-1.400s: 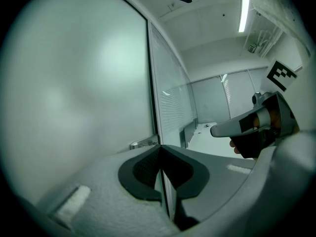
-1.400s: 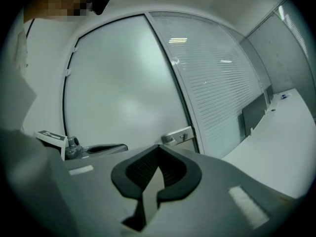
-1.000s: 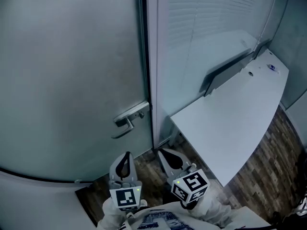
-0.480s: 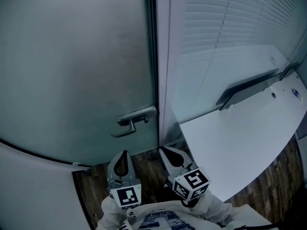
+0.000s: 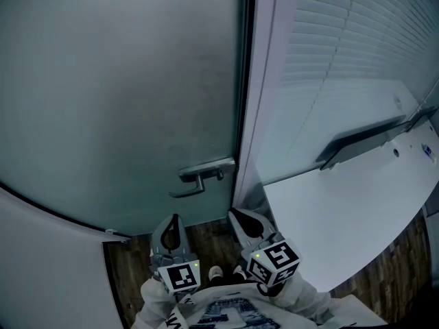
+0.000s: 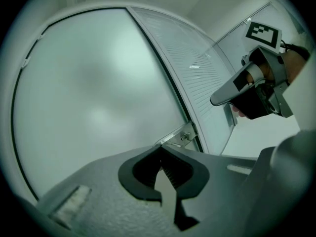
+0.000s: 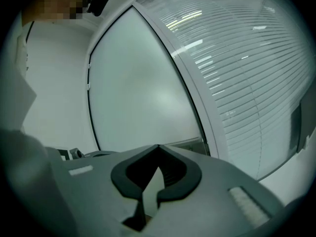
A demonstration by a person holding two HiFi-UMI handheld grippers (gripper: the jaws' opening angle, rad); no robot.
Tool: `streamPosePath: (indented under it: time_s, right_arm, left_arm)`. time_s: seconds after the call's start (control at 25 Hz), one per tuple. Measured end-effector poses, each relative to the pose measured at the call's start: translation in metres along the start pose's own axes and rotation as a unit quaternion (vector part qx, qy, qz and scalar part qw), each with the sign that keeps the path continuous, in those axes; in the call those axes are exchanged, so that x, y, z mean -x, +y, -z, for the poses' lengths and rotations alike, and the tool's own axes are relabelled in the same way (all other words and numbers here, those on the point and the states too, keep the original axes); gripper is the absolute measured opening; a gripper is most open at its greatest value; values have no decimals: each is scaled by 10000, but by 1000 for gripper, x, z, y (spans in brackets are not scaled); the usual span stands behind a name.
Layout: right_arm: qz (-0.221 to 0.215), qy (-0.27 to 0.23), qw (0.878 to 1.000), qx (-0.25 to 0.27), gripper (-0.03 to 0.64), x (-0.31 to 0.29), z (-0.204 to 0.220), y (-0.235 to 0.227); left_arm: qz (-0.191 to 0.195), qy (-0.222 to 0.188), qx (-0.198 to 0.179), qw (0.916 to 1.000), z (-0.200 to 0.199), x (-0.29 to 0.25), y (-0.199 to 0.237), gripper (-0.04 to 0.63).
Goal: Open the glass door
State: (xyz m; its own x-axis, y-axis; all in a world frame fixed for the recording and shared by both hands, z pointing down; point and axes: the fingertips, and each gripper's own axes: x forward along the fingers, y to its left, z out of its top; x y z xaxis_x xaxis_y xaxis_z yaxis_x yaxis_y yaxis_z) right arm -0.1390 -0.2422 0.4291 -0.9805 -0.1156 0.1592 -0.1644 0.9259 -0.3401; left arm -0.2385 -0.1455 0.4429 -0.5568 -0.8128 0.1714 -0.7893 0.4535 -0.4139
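the glass door (image 5: 123,101) stands shut straight ahead, filling the upper left of the head view. its lever handle (image 5: 199,178) sits low at the door's right edge, hard against the pale frame (image 5: 264,81). the step in hand looks like the reach for that handle, which neither claw touches yet. the left gripper (image 5: 175,219) is clenched on nothing, its tips met just below the lever. the right gripper (image 5: 239,218) beside it is likewise clenched and empty.

to do this well, the nearer left claw should spread before it arrives. it should take the lever out toward its free left end, where pressing down is easiest, and square across the bar. then press down and ease the door; which way it swings i cannot tell.

the pane is frosted, smooth and flat, giving only a milky glow. the handle is a slim metal bar on a narrow plate, likely slick under the pads. right of the frame runs a window with thin horizontal blinds (image 5: 357,46), then a matte white desk (image 5: 357,211) with a rounded edge. dark wood-grain floor (image 5: 206,242) lies underfoot.
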Motion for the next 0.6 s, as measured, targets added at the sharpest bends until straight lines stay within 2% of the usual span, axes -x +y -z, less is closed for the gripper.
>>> streamPosePath:
  time_s: [0.16, 0.2, 0.24, 0.32, 0.6]
  right_arm:
    - [119, 5, 9999, 12, 5, 1, -12, 1]
    - [144, 3, 9999, 2, 5, 0, -13, 1]
    - [164, 5, 9999, -12, 5, -1, -13, 0]
    - [205, 29, 9998, -43, 5, -2, -11, -2]
    - [393, 44, 9992, -1, 5, -3, 12, -21]
  left_arm:
    - [190, 21, -36, 9998, 6, -7, 2, 6]
    - [255, 74, -73, 9996, 9, -10, 3, 19]
    - [330, 151, -120, 9993, 12, -14, 2, 80]
    - [432, 304, -233, 9983, 18, -19, 1, 100]
    - [566, 754, -1021, 9903, 75, -43, -5, 190]
